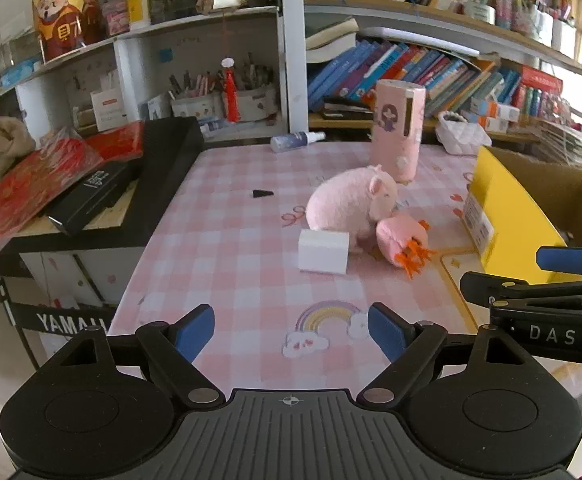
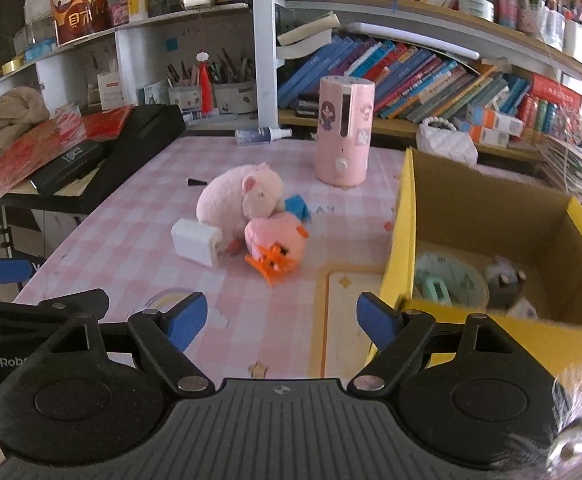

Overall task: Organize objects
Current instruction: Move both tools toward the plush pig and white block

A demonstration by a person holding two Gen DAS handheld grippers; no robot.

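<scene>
Two pairs of tongs hang over a pink-checked table with their work still ahead of them. The left tongs (image 1: 291, 334), at the bottom of the left wrist view, stand wide with nothing between the blue pads; the right tongs (image 2: 281, 320), at the bottom of the right wrist view, also gape empty, their right pad just beside the near corner of the yellow cardboard box (image 2: 401, 236).

The clutter to be sorted sits in a tight huddle at the centre of both views. A pink plush pig (image 1: 351, 200), fuzzy and rounded, leans against a smaller pink plush toy with orange fringe (image 1: 401, 242); both look light and squashy, likely to give under the pads, so a pinch across the fattest part of the body would seem safest. A white rectangular block (image 1: 323, 250) touches the pig's near side; it looks stiff, flat-faced and smooth, best taken across its two short faces. A small blue object (image 2: 297, 206) peeps out behind the pig, too hidden to judge.

Behind them, toward the upper centre, a tall pink cylinder (image 2: 345, 132) stands upright, hard-shelled and probably slippery. The box, at the right of the right wrist view, already holds a round pale-green item (image 2: 447, 276) and a grey object (image 2: 505, 282).
</scene>
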